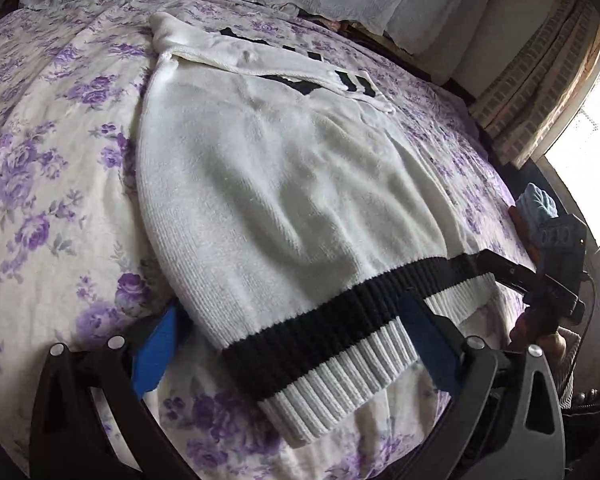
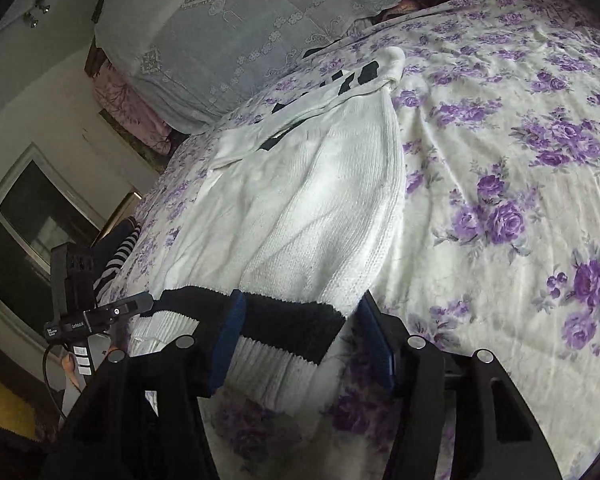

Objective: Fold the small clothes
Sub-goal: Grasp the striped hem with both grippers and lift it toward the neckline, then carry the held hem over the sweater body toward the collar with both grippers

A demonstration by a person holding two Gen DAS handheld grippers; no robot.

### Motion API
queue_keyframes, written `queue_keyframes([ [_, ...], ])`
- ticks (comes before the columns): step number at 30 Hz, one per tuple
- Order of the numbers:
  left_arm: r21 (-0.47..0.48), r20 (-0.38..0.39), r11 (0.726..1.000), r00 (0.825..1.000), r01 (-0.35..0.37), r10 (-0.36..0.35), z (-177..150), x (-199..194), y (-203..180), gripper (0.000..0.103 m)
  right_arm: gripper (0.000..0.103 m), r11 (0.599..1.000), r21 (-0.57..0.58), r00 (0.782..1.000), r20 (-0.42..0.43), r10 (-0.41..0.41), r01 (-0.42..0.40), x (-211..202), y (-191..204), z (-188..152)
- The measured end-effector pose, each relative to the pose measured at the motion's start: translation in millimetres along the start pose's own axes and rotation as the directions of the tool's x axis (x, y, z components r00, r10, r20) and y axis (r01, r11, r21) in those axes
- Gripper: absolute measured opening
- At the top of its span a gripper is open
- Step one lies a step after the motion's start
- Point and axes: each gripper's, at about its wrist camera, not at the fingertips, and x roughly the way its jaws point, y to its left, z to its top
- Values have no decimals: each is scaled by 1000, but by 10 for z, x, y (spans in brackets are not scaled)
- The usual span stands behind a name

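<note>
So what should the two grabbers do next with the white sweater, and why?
Probably close on the hem. The white sweater lies flat on the flowery bedspread, and the left gripper and right gripper each stand open around its black-striped hem, not pinching it, so neither can lift it to fold.

Left claw (image 1: 288,344), right claw (image 2: 300,340): agape.

Floral bedspread (image 1: 52,152) — bright window (image 1: 592,128)

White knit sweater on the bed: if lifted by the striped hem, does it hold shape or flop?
Probably flops: the sweater already lies in soft wrinkles. The ribbed hem looks thicker, likely easier to pinch. On the floral sheet it may drag rather than slide.
</note>
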Motion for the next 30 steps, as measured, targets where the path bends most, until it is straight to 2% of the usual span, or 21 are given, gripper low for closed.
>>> queue_keyframes([
  [4,-24,28,995,995,94,-93,-48,-87,59,97,53,999,14,999,-8,36,-35,-18,-37,-6],
  [6,-52,36,992,993,116,-115,-17,-96,111,88,53,998,31,999,-7,49,-49,6,-33,13],
  [8,-82,27,991,995,102,-100,31,-8,162,67,51,997,40,998,-4,60,-60,50,-23,37],
  [12,-113,32,987,994,110,-107,40,-5,195,48,43,997,47,998,-2,64,-64,85,-3,42],
  [14,-93,13,989,993,116,-115,-3,-19,173,47,39,996,38,997,-16,79,-78,64,5,26],
  [16,-79,7,993,996,90,-90,-18,-9,154,49,38,995,37,995,-26,91,-90,59,-4,3],
  [19,-113,9,989,995,98,-98,66,50,191,49,30,994,57,996,-18,90,-89,92,-37,10],
  [24,-101,18,992,997,75,-73,71,56,151,44,27,995,48,996,-20,88,-87,86,-50,-4],
  [26,-92,21,994,998,63,-62,44,44,157,35,25,995,48,996,-19,84,-83,83,-58,-11],
  [27,-93,22,994,998,61,-59,40,38,172,34,24,996,44,996,-15,83,-82,80,-58,-13],
  [29,-112,22,992,999,52,-50,46,32,218,20,20,997,40,997,1,72,-72,56,-47,-20],
  [30,-122,23,991,998,60,-58,51,21,243,17,17,997,32,997,13,71,-72,32,-28,-25],
])
